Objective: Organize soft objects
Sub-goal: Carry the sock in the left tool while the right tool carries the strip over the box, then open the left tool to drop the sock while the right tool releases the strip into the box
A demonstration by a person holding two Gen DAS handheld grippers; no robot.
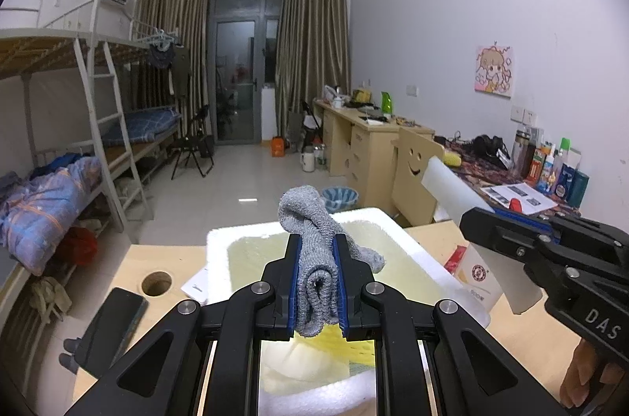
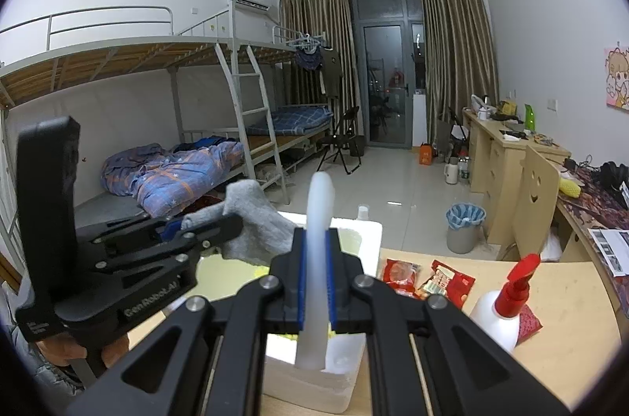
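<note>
My left gripper (image 1: 317,251) is shut on a folded grey knitted cloth (image 1: 314,243) and holds it above a white foam box (image 1: 220,239). The cloth also shows in the right wrist view (image 2: 255,219), held by the left gripper (image 2: 212,225). My right gripper (image 2: 315,243) is shut on a white foam sheet (image 2: 316,258), held upright over the same box (image 2: 369,231). In the left wrist view the right gripper's body is at the right, holding the foam sheet (image 1: 452,188). A yellow soft item (image 1: 346,345) lies in the box.
The wooden table (image 2: 550,337) carries red snack packets (image 2: 424,278), a spray bottle with a red top (image 2: 507,306), a small carton (image 1: 477,278) and a black phone (image 1: 114,313). A hole (image 1: 156,283) is in the tabletop. Bunk beds, desks and a bin (image 2: 464,223) stand beyond.
</note>
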